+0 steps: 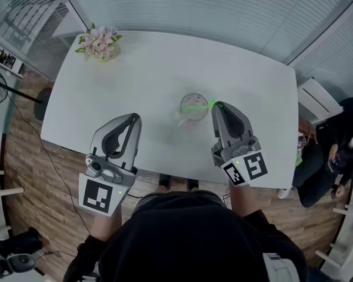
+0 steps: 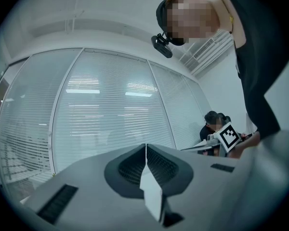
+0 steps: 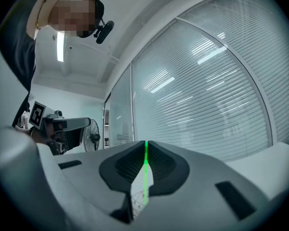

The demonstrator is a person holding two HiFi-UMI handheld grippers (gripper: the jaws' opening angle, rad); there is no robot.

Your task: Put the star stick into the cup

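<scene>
Right tool (image 1: 217, 106) clenched on the green star stick (image 1: 195, 107), its free end across the mouth of the cup (image 1: 182, 113) on the desk (image 1: 153, 69); left tool (image 1: 133, 118) closed, empty, well apart; best tip that end down inside the rim before letting go.

Wide bare room is offered along the far side and right end of the desk (image 1: 153, 69), while the middle is blocked by the cup (image 1: 193, 114), over which the star stick (image 1: 195, 107) is held by the right tongs (image 1: 217, 106), and the far left corner is taken by flowers (image 1: 100, 43).
</scene>
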